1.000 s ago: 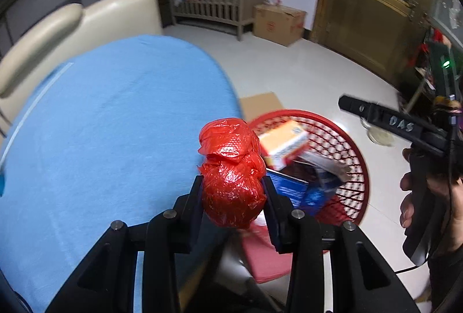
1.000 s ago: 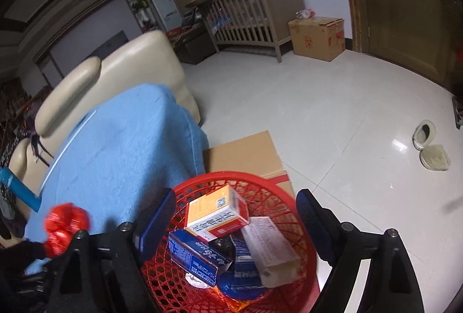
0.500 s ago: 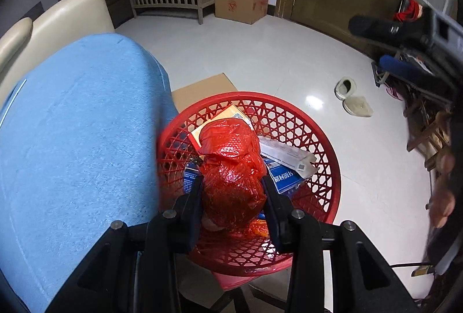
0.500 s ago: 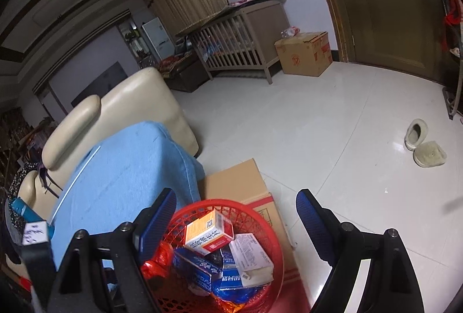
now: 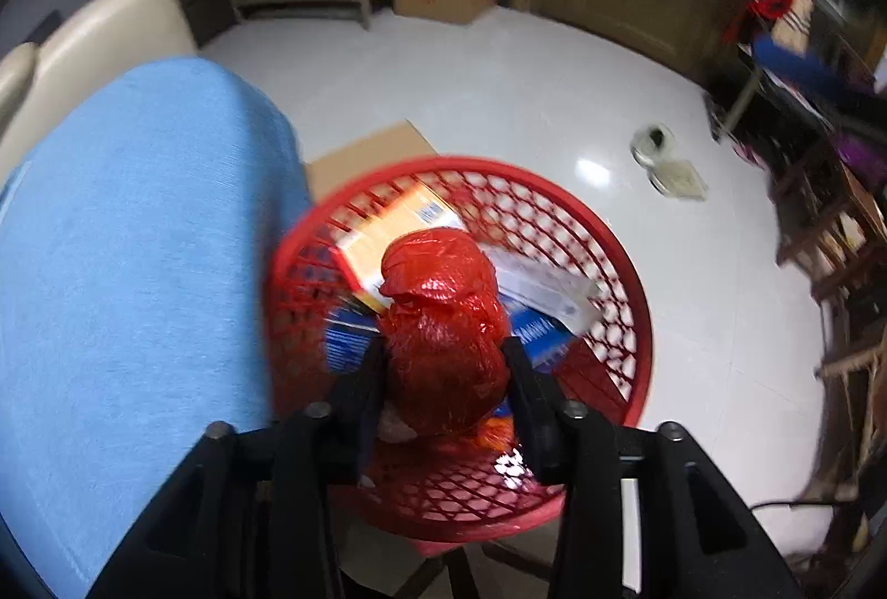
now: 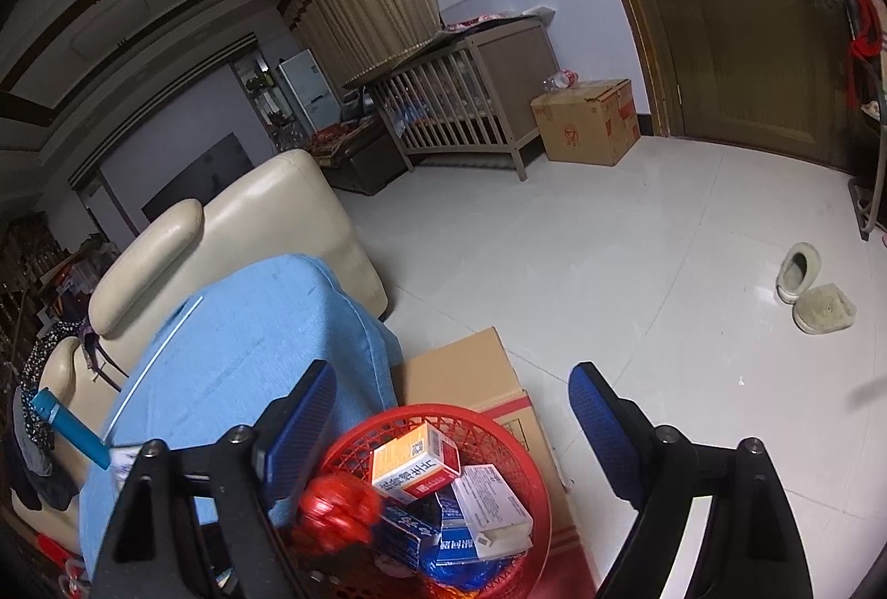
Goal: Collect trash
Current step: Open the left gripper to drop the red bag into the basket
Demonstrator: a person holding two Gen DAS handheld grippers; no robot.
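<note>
Directly over the red basket [image 5: 626, 266], the left tool [image 5: 446, 372] had a crumpled red plastic bag [image 5: 443, 322] between its fingers. The jaws had just been opening, and the bag sat between the pads, touching or nearly touching both; I could not tell whether any squeeze remained. Right tool [image 6: 452, 424] stood spread wide with nothing between its blue pads, hanging above the basket's near rim.

Basket already held an orange-and-white box [image 6: 416, 466], a blue box [image 6: 410, 527] and a white paper-wrapped pack [image 6: 490, 505], piled fairly high.

Risks as judged:
- Bag is light and crinkly; it could cling to one pad as the jaws part and hang on, not drop.
- Left view blurred, so the hand was likely in motion; a release on the move could throw the bag toward the rim on the blue-covered sofa [image 5: 138, 239] side.
- Landing on the heaped boxes, the bag might roll off and over the edge onto the white floor [image 6: 610, 266] or the flat cardboard [image 6: 460, 377] just beside the basket.
- Basket looked perched on a narrow support, only partly visible; a knock from either tool could tip it
</note>
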